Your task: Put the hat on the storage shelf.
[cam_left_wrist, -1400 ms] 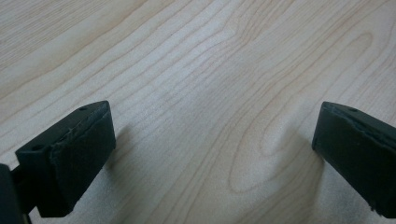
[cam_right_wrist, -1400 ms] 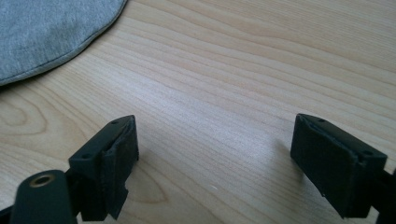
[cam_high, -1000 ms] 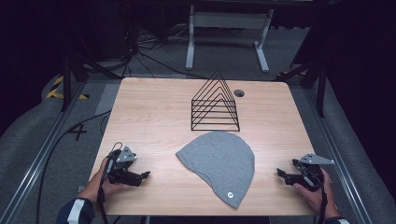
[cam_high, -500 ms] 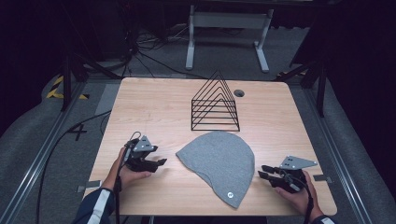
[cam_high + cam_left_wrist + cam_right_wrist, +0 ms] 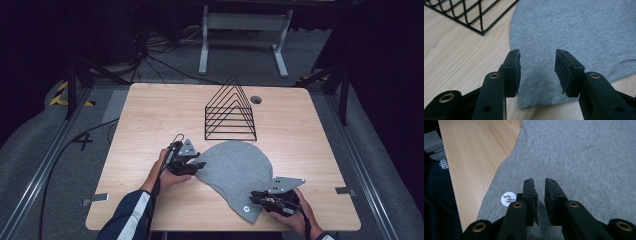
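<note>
A grey beanie [image 5: 235, 170] lies flat on the wooden table [image 5: 150, 115], near its front edge. My left gripper [image 5: 200, 165] is at the beanie's left edge, open. In the left gripper view, the left gripper [image 5: 537, 65] has its jaws wide apart over the beanie's [image 5: 579, 32] edge. My right gripper [image 5: 252, 197] is at the beanie's front corner. In the right gripper view, the right gripper [image 5: 539, 192] hangs over the beanie [image 5: 586, 152] with only a narrow gap between its jaws, beside a white round logo [image 5: 508, 199]. I see no fabric lifted.
A black wire rack [image 5: 230, 112] of triangular dividers stands behind the beanie; its corner [image 5: 469, 12] is near the left gripper. A cable hole [image 5: 256, 99] is at the back of the table. A dark sleeve [image 5: 434, 195] lies beyond the table's front edge.
Both grippers moved inward from the table's sides to the beanie: the left to its left edge, the right to its front corner by the logo.
</note>
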A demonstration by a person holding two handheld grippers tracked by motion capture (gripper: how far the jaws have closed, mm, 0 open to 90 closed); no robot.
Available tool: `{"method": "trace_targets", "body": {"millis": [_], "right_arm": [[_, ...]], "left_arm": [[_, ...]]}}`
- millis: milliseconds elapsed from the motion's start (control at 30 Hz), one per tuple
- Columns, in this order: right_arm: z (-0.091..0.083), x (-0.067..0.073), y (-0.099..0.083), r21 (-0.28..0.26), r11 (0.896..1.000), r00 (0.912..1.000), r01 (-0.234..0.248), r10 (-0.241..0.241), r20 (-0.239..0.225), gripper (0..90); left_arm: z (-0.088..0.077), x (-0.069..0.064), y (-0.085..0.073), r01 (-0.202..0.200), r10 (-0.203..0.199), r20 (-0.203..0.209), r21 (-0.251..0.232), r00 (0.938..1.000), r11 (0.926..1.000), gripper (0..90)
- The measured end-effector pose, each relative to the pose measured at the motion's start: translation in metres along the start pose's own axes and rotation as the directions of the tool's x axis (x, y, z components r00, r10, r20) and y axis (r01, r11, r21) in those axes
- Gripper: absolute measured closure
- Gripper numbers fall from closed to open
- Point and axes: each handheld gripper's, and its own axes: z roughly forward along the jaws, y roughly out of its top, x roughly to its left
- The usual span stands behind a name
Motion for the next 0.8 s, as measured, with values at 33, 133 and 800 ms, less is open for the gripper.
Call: {"method": "trace_targets", "body": {"millis": [33, 133, 800], "right_arm": [[0.001, 0.001, 0.0, 0.006, 1.0, 1.0, 0.006, -0.006, 0.003, 79.1], [0.002, 0.001, -0.002, 0.026, 1.0, 0.9998, 0.011, -0.011, 0.015, 76.6], [-0.011, -0.019, -0.013, 0.075, 0.997, 0.9925, -0.014, 0.005, 0.122, 75.1]], "left_arm": [[0.002, -0.001, -0.001, -0.005, 0.005, -0.001, 0.009, 1.0, 0.9999, 56.0], [0.006, -0.002, -0.005, -0.029, 0.029, 0.0, 0.053, 0.9996, 0.9982, 55.3], [-0.017, -0.041, -0.029, -0.006, 0.001, 0.059, 0.086, 0.9983, 0.9963, 57.4]]}}
